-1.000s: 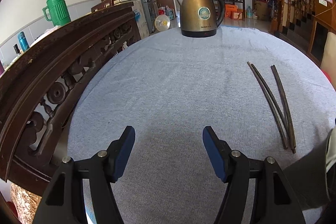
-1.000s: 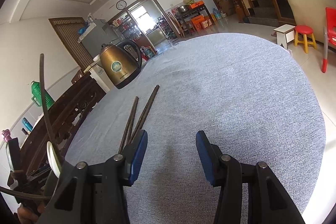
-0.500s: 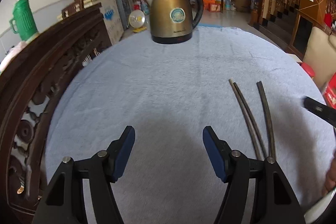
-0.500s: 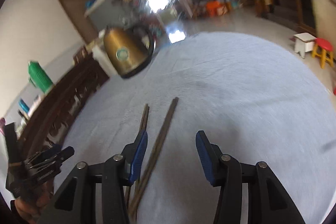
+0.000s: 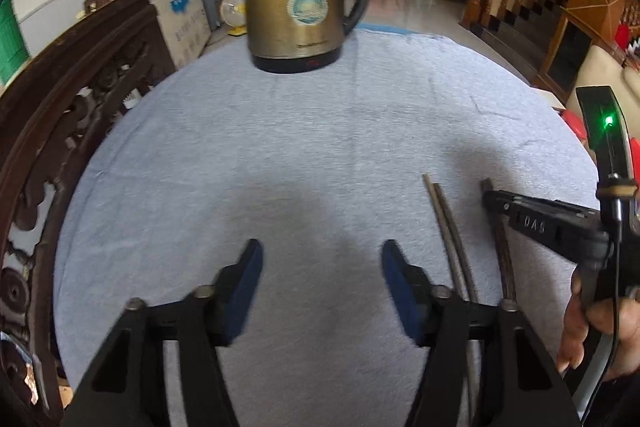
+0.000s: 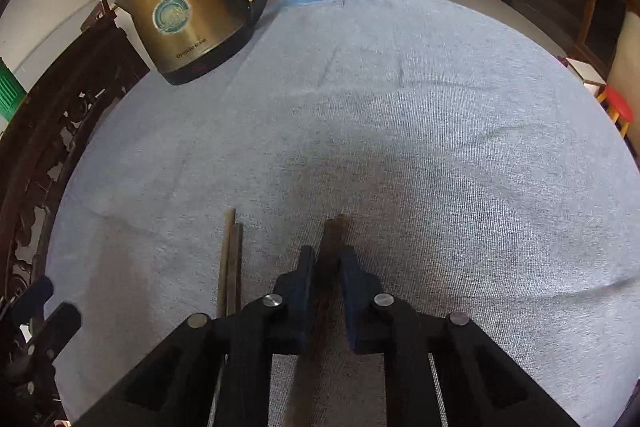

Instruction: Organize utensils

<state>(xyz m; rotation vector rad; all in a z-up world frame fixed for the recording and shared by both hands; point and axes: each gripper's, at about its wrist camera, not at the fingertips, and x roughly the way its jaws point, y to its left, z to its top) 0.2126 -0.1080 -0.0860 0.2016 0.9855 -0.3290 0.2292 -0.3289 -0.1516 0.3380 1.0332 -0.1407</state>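
While the right tongs point(image 6: 325, 267) are closing on the single dark wooden chopstick point(image 6: 335, 227), with the stick between the blue pads, it is best to squeeze it square and lift it straight up so it does not roll. That stick lies on the grey cloth-covered round bench point(image 6: 440, 147), near the front. Just beside it, to the left, lies the pair of thin brown chopsticks point(image 5: 450, 227), touching each other. The left tongs point(image 5: 320, 267) are closing too, with nothing between them. The brass-coloured electric kettle point(image 5: 298, 3) stands far back, well apart. The dark carved wooden chair back point(image 5: 60, 107) sits along the left edge.
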